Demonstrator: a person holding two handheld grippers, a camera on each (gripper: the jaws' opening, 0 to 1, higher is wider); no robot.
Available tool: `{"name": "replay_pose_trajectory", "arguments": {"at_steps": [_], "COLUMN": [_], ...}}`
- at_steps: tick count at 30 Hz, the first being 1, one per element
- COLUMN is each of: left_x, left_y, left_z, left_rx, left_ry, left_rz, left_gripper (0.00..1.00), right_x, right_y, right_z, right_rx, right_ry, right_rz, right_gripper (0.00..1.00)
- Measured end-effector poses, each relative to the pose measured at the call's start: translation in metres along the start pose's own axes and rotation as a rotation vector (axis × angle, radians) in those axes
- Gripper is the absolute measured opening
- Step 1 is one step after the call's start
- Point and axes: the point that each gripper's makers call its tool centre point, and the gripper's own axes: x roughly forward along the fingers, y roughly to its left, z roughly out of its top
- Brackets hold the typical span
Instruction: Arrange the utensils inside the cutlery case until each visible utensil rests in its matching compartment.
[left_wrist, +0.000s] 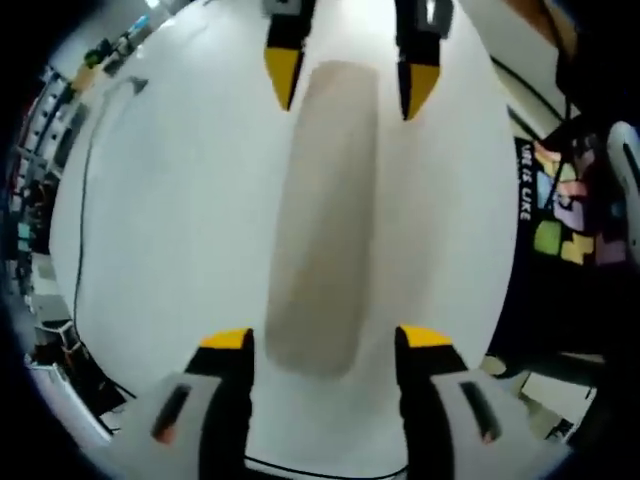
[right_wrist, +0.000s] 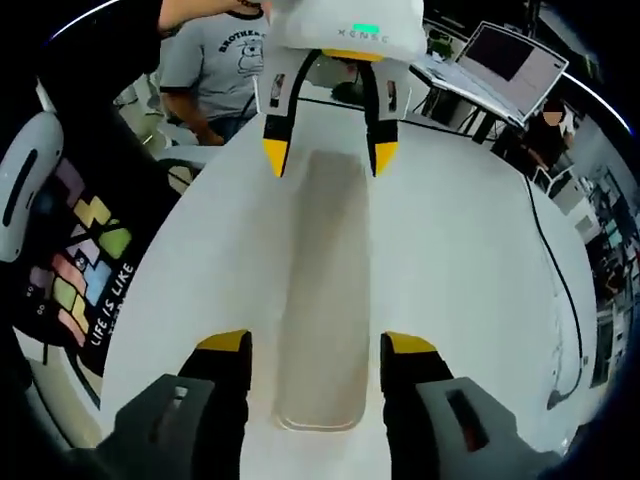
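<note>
One case (left_wrist: 322, 215) lies on the white tabletop (left_wrist: 170, 220), a long, narrow, beige box with rounded ends and a smooth matte surface; in the right gripper view its near end shows a raised rim around a shallow recess (right_wrist: 320, 300). No utensil can be made out in or beside it, and whether it is divided into compartments cannot be told. Two grippers face each other along its length, one at each short end. The left gripper (left_wrist: 325, 340) has its jaws wide apart, standing either side of the case's near end, with a gap between each yellow-tipped black jaw and the case wall; it holds nothing. The right gripper (right_wrist: 312, 345) stands likewise spread, its jaws flanking the other end of the case without touching it, empty too. Each one appears in the other's view at the far end, jaws pointing down at the case. One black cable (right_wrist: 555, 270) runs along the tabletop near its long edge, well apart from the case. Beyond the far edge in the right gripper view stands one person in a grey printed T-shirt (right_wrist: 215, 60), and one open laptop (right_wrist: 500, 60) sits on a stand past the corner.
</note>
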Motion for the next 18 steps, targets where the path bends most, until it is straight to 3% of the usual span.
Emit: {"name": "replay_pose_trajectory", "arguments": {"at_steps": [6, 7, 9, 12, 18], "left_x": [0.005, 0.007, 0.011, 0.012, 0.012], "left_y": [0.006, 0.007, 0.009, 0.012, 0.014], "left_z": [0.001, 0.000, -0.002, -0.002, 0.000], "left_rx": [-0.008, -0.015, -0.025, -0.044, 0.004], "left_ry": [-0.020, -0.020, -0.017, -0.035, -0.047], "left_rz": [-0.019, -0.022, -0.022, -0.044, -0.050], "left_gripper": [0.56, 0.55, 0.52, 0.51, 0.48], "right_x": [0.011, 0.013, 0.015, 0.020, 0.018], "right_y": [-0.001, -0.002, -0.004, -0.002, -0.003], "right_z": [-0.001, 0.006, 0.003, -0.005, -0.003], "right_rx": [0.029, 0.054, 0.078, 0.027, 0.041], "right_ry": [-0.001, -0.052, -0.036, 0.011, -0.011], "right_rz": [0.018, 0.017, 0.030, 0.040, 0.039], "right_gripper": [0.54, 0.53, 0.52, 0.52, 0.51]}}
